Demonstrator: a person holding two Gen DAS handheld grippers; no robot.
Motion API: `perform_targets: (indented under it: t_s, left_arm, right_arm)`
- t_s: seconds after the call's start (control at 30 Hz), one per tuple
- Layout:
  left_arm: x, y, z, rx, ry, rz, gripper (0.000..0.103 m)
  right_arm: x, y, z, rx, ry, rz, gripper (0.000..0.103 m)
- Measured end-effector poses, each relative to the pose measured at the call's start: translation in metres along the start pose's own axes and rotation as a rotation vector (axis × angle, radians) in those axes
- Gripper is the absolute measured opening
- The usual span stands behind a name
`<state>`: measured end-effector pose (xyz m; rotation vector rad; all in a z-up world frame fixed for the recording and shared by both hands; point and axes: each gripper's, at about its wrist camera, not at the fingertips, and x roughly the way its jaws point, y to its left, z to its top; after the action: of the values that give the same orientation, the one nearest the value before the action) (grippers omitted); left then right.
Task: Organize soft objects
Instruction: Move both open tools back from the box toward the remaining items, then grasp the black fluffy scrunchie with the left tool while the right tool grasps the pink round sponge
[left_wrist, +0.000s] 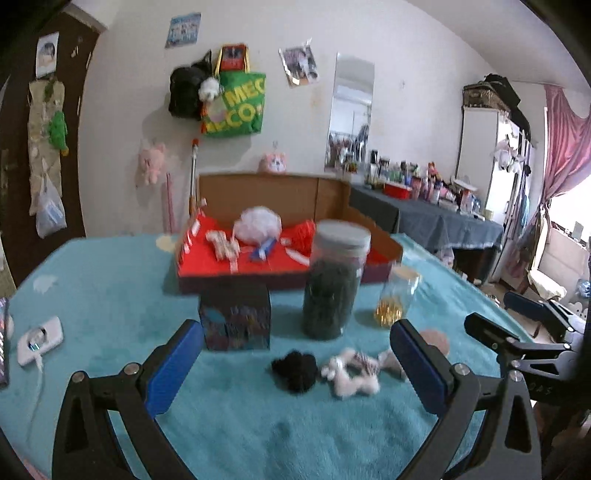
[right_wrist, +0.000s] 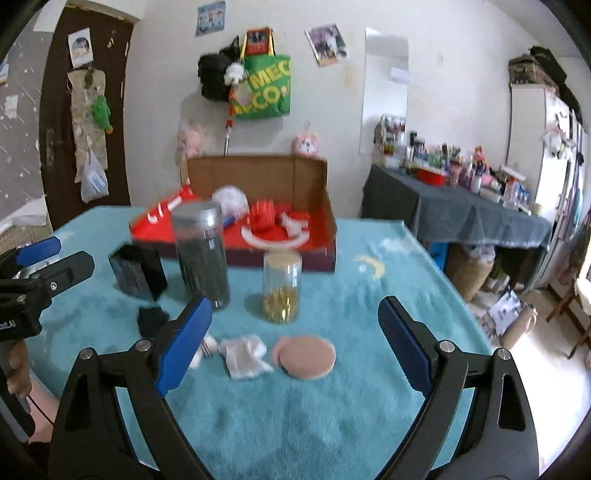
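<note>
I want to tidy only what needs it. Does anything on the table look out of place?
Yes. Three soft items lie loose on the blue cloth in front of the jars, not in the red box: a black scrunchie, a white fluffy piece and a pink round pad. Nothing looks spilled or broken.

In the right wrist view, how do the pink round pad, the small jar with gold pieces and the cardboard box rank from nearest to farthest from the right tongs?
1. Pink round pad, on the blanket between the fingers.
2. Small jar, behind the pad.
3. Cardboard box, at the back.
</note>
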<state>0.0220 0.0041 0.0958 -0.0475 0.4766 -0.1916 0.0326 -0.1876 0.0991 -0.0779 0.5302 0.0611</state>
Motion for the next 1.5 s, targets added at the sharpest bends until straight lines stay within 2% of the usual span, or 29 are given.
perform_targets:
  t_s: [0.23,0.4,0.73,1.07,1.13,1.23,1.27,1.3,1.33,1.37,1.4,1.47,1.5]
  left_arm:
    - [0.027,0.004,-0.029,-0.019,0.106,0.010,0.103]
    - [0.035,0.005,-0.035,-0.027,0.140,0.015,0.103]
    - [0.049,0.010,-0.031,-0.033,0.188,0.032,0.103]
    - [0.076,0.015,-0.022,-0.016,0.268,0.030,0.102]
    - [0.084,0.017,-0.021,-0.019,0.296,0.020,0.098]
    - [0.094,0.019,-0.022,-0.017,0.340,-0.003,0.084]
    - [0.098,0.020,-0.023,-0.013,0.363,-0.016,0.076]
    - [0.102,0.020,-0.024,-0.006,0.378,-0.016,0.072]
    - [0.102,0.019,-0.024,0.002,0.374,-0.016,0.070]
    - [0.101,0.018,-0.023,0.018,0.369,-0.033,0.058]
    - [0.100,0.017,-0.023,0.028,0.369,-0.053,0.043]
    - [0.099,0.015,-0.022,0.033,0.372,-0.094,0.034]
    - [0.099,0.013,-0.021,0.040,0.370,-0.097,0.030]
  right_arm:
    - [0.025,-0.003,-0.030,0.028,0.089,0.003,0.092]
    - [0.036,-0.005,-0.040,0.033,0.128,0.002,0.092]
    - [0.045,-0.013,-0.037,0.049,0.156,-0.009,0.092]
    - [0.077,-0.038,-0.031,0.102,0.269,0.001,0.092]
    - [0.084,-0.041,-0.030,0.106,0.291,0.012,0.092]
    - [0.094,-0.040,-0.029,0.083,0.321,0.016,0.090]
    - [0.097,-0.040,-0.029,0.078,0.331,0.028,0.087]
    - [0.099,-0.037,-0.030,0.066,0.338,0.041,0.076]
    - [0.099,-0.035,-0.030,0.052,0.335,0.044,0.070]
    - [0.098,-0.032,-0.030,0.030,0.329,0.057,0.065]
    - [0.096,-0.028,-0.031,0.004,0.321,0.079,0.052]
    - [0.094,-0.023,-0.032,-0.026,0.306,0.095,0.042]
    - [0.093,-0.021,-0.032,-0.029,0.303,0.122,0.030]
